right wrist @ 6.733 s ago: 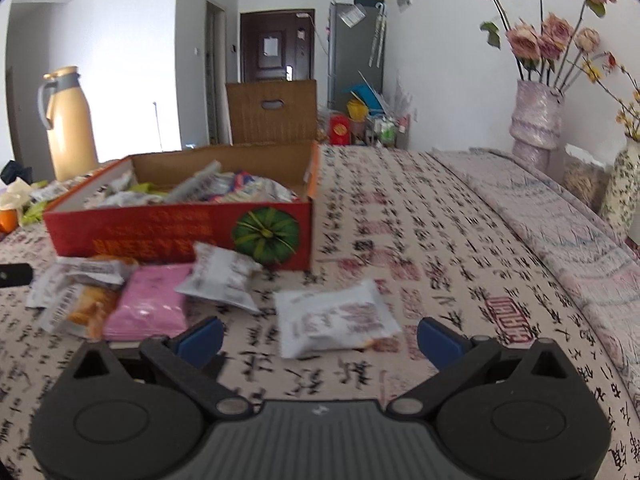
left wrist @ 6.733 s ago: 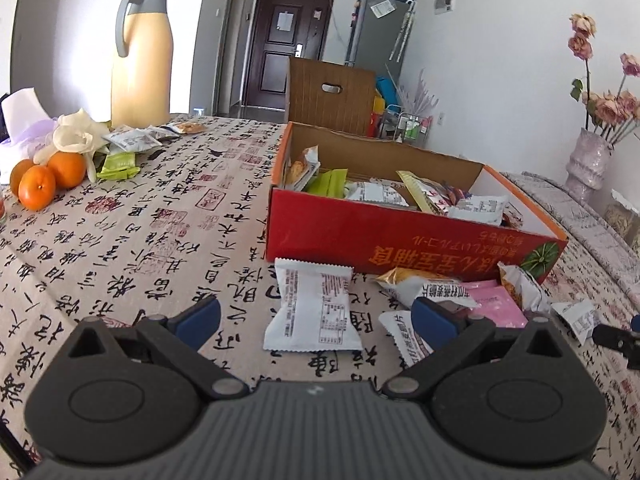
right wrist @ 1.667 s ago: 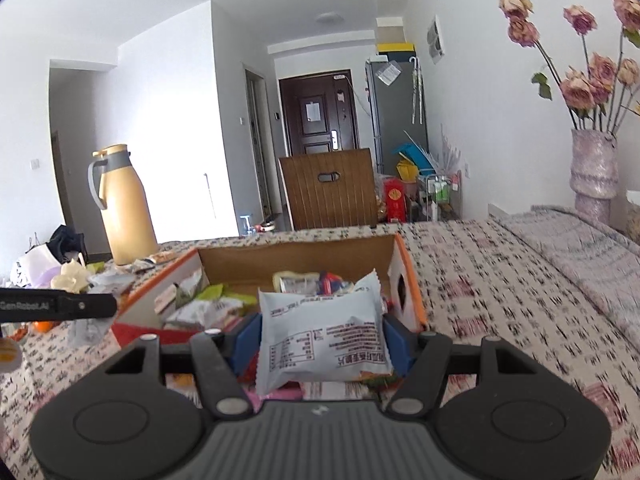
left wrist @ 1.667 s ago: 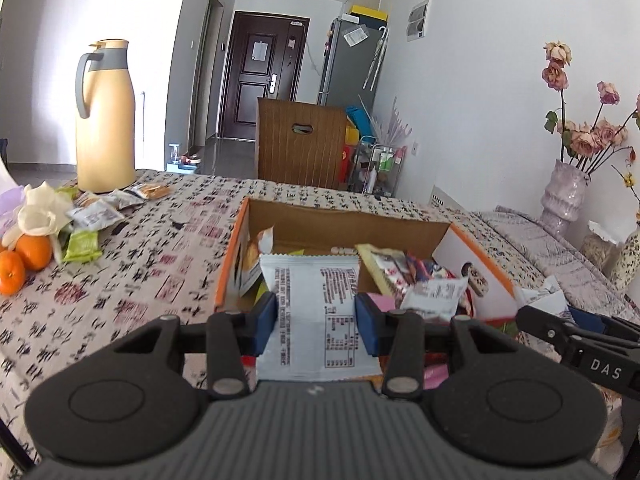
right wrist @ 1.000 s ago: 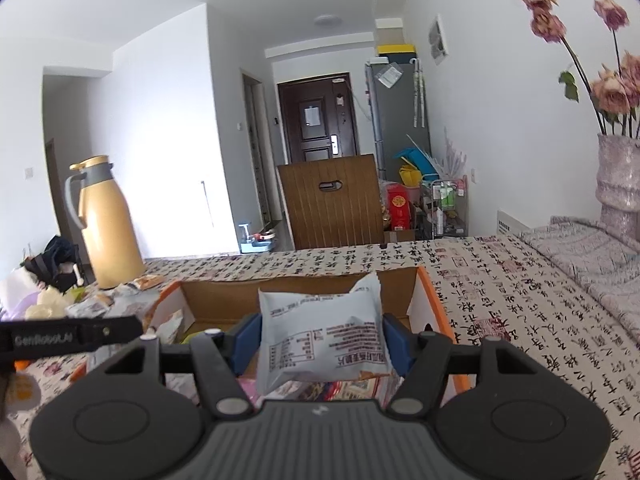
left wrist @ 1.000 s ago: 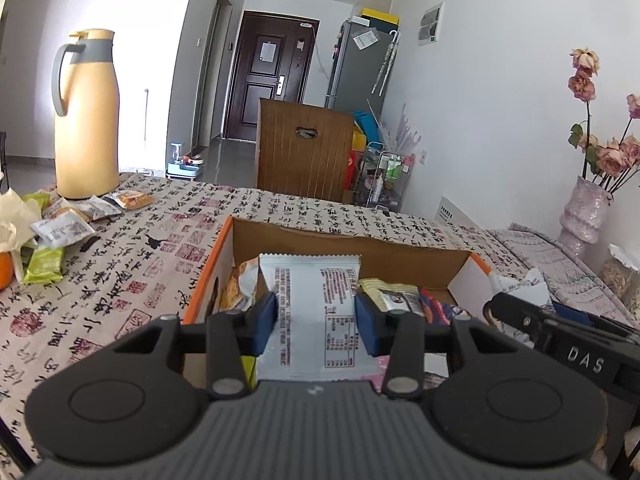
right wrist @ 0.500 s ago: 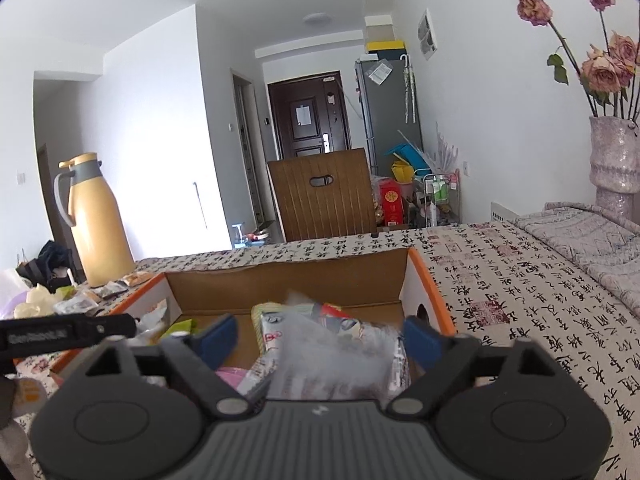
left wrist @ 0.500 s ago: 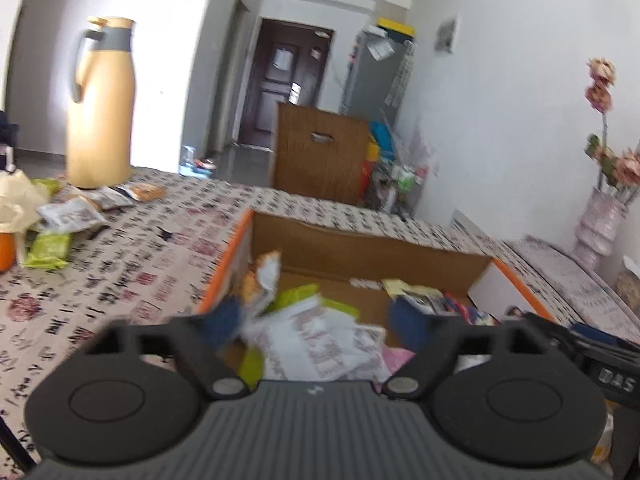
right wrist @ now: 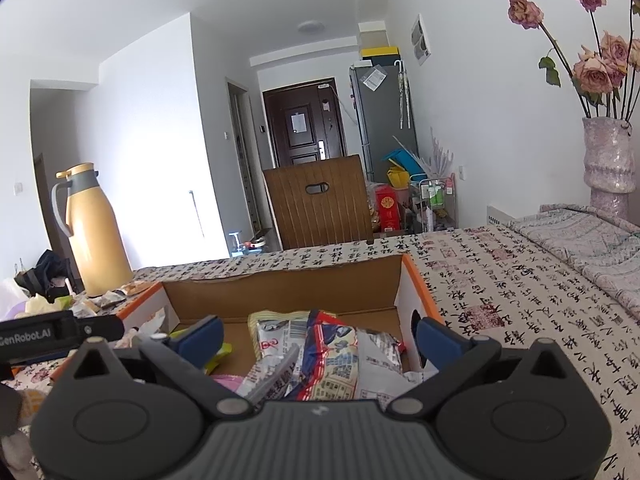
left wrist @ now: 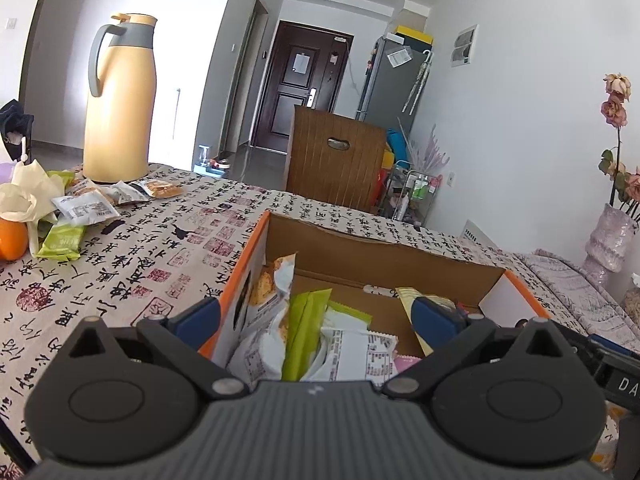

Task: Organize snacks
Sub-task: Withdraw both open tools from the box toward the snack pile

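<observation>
Covering the whole worktop (left wrist: 132, 264) is a beige cloth printed with black calligraphy and red seals, and on it sits an open cardboard box with orange rims (left wrist: 400, 256), its brown inner walls showing in both wrist views. Behind it, on the far left of the worktop, a tall yellow thermos jug with a grey handle (left wrist: 118, 100) stands upright, and at the right edge a mottled pink ceramic vase of dried roses (right wrist: 608, 160) rises against the wall. A brown wooden chair back (right wrist: 318, 208) shows beyond the far side of the worktop. The left gripper (left wrist: 316, 316) hangs over the left end of the box with its blue-padded jaws spread wide and nothing between them; the right gripper (right wrist: 316, 338) hangs over the right end, likewise spread wide and empty. Inside the box, under the left gripper, lies a white snack packet with black print (left wrist: 356, 356), beside a light green wrapper (left wrist: 304, 328) that leans upright. Under the right gripper lies a heap of crinkled silver and red-blue snack packets (right wrist: 320, 352). Near the thermos, more small snack packets (left wrist: 86, 208) lie loose on the cloth, with an orange fruit (left wrist: 12, 240) at the left edge.
</observation>
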Available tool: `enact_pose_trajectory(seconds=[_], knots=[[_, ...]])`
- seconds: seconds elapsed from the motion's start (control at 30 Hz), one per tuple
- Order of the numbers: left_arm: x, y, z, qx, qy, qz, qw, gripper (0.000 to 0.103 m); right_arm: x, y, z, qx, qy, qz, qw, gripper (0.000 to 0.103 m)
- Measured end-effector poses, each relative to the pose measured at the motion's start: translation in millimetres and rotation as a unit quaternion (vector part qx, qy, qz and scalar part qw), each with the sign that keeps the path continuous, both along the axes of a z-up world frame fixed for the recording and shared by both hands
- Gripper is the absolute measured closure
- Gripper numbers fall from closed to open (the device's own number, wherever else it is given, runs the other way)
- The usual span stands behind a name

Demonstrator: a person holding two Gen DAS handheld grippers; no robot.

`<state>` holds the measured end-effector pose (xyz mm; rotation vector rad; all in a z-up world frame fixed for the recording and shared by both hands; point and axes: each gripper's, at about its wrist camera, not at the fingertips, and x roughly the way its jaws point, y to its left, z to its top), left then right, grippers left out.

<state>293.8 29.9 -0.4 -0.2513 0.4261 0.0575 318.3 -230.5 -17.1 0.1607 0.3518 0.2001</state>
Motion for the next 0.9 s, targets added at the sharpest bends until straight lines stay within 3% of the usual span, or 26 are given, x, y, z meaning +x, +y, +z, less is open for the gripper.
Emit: enact_pose_trajectory(seconds=[0.53, 0.9], knots=[[-32, -9, 39, 0.002, -0.008, -0.001, 1.0000, 0.000, -28, 2, 36, -0.023, -0.008, -0.011, 1.000, 0.000], [-73, 0, 37, -0.001, 0.001, -0.016, 0.9999, 0.000, -69, 1, 39, -0.032, -0.001, 0.005, 0.999, 0.000]])
